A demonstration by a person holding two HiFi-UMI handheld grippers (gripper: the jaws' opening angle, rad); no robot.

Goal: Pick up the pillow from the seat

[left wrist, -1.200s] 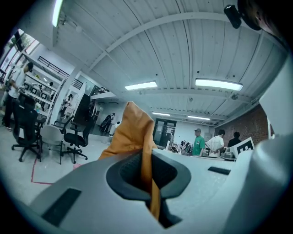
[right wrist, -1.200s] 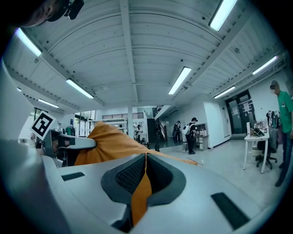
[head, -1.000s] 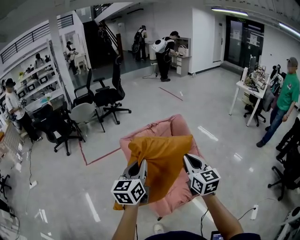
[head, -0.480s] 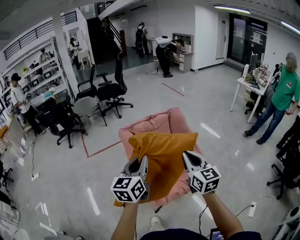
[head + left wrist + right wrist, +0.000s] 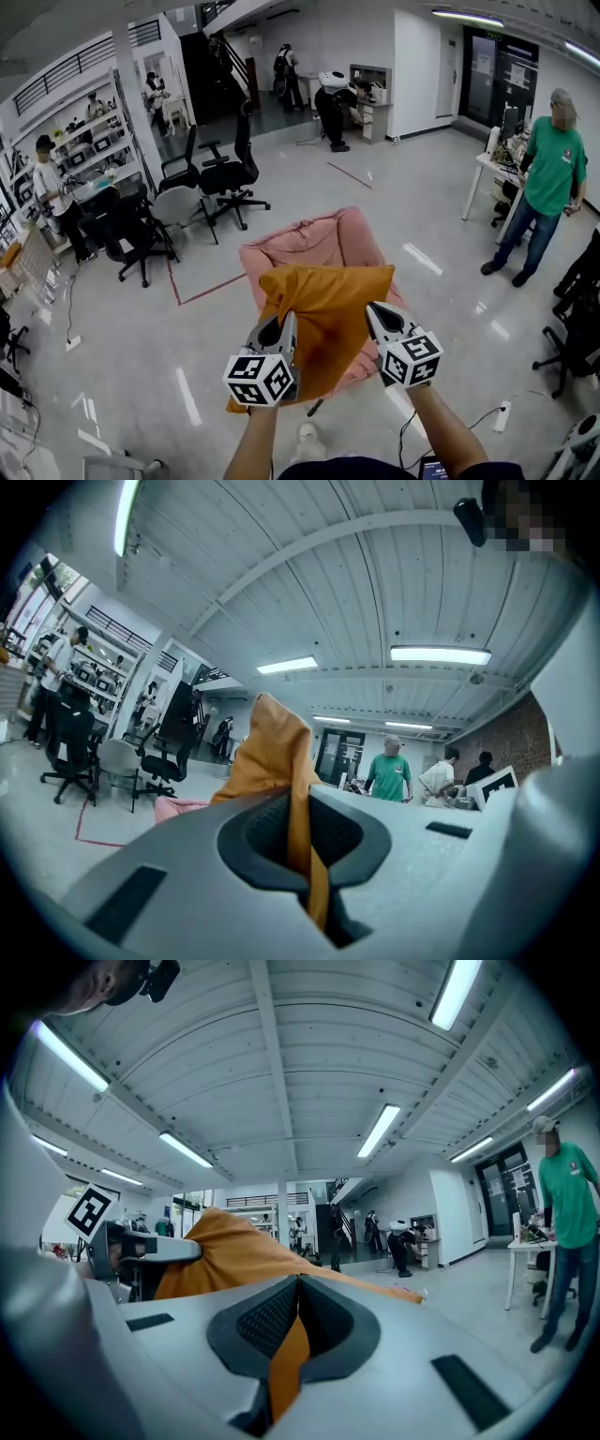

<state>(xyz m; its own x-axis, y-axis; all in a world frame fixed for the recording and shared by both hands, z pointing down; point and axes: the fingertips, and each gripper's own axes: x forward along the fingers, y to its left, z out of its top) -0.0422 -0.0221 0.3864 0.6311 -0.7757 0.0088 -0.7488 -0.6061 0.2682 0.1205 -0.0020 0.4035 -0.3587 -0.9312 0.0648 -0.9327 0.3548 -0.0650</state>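
An orange pillow (image 5: 323,314) hangs in the air above the pink seat (image 5: 314,246), held up from both sides. My left gripper (image 5: 277,330) is shut on the pillow's left edge; in the left gripper view orange cloth (image 5: 298,827) is pinched between the jaws. My right gripper (image 5: 378,321) is shut on the right edge, with a fold of the pillow (image 5: 286,1358) clamped between its pads. The pillow's lower part covers most of the seat cushion in the head view.
Several black office chairs (image 5: 230,178) and a grey chair (image 5: 178,208) stand to the far left. A person in a green shirt (image 5: 539,187) stands at the right near a white desk (image 5: 489,178). Other people are at the back and by shelves on the left. A red floor line (image 5: 202,292) runs left of the seat.
Both grippers keep their grip and the pillow stays lifted. The view has shifted slightly; the person in green has walked leftward, closer in.
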